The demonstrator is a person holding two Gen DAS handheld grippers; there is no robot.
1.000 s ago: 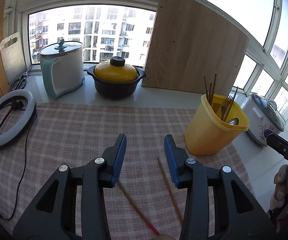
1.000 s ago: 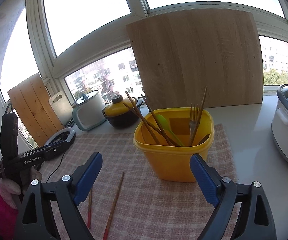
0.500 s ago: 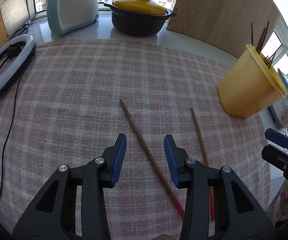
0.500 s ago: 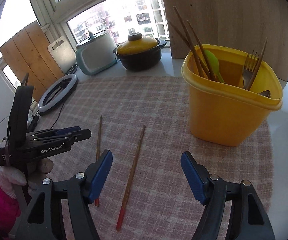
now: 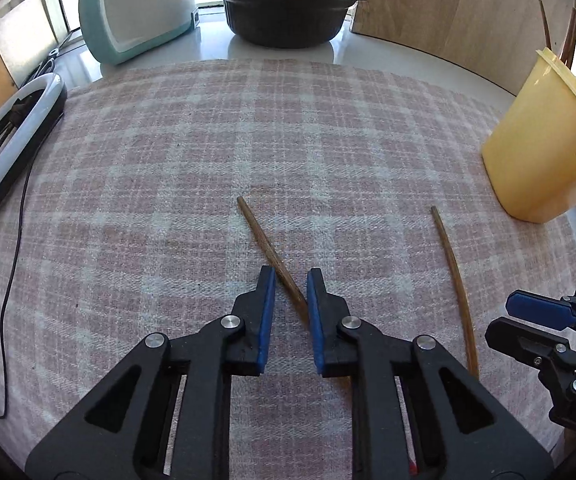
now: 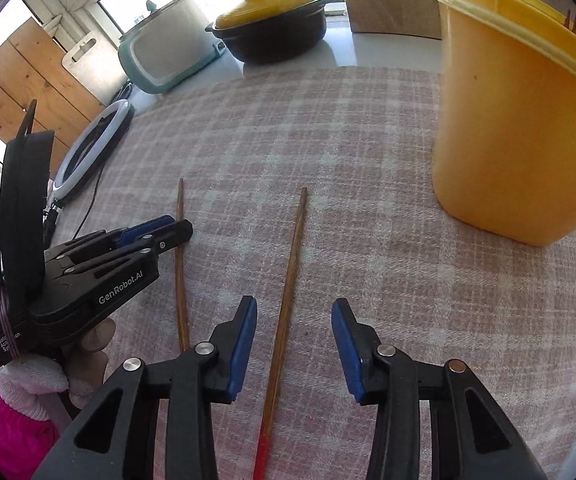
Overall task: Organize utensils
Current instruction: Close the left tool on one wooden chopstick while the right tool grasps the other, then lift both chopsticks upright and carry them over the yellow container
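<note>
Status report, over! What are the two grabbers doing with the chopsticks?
Left gripper closing round left chopstick. Right gripper closing, right chopstick between jaws, untouched. Yellow holder nearby. Nothing blocking.

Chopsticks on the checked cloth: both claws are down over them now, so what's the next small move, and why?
Probably finish closing both claws, then lift. The left claw is closing with the left chopstick between its pads, though not clearly pinched. The right claw is also closing, wider, straddling the right chopstick. Both sticks lie flat on the cloth, the yellow holder nearby.
</note>
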